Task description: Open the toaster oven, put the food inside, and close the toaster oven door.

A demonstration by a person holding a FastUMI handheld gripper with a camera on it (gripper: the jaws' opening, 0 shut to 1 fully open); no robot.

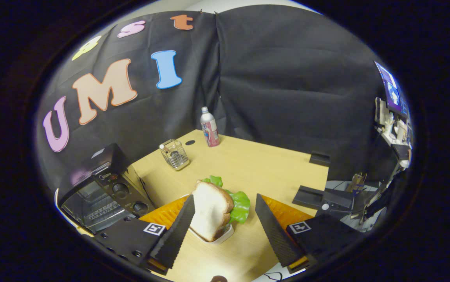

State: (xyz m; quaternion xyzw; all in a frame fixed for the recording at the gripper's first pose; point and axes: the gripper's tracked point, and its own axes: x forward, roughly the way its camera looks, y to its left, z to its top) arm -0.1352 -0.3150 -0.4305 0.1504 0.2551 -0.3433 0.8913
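**Gripper open over sandwich, oven door shut**

The gripper (225,227) is seen with its fingers spread wide apart. Nothing is held. The sandwich (213,211) is found between the two fingers, closer to the left finger; the bread slice looks to be touching or just beside that finger's inner face (contact cannot be confirmed). A clear gap is left between the sandwich and the right finger.

The sandwich is stood upright on edge: a white bread slice with a brown crust is faced toward the camera, and green lettuce (238,203) is seen sticking out behind and to the right of it. It is seated in a small white dish (219,237), which rests on the wooden table (260,164).

The toaster oven (105,192) is placed at the table's left edge, to the left of the left finger. Its glass door is seen closed, with a rack visible behind it; two knobs are mounted on the panel at its right side.

Beyond the fingers, well apart from the sandwich, a wire mesh holder (174,154) is set near the booth wall. A bottle (209,127) is stood upright further back, near the corner of the table.
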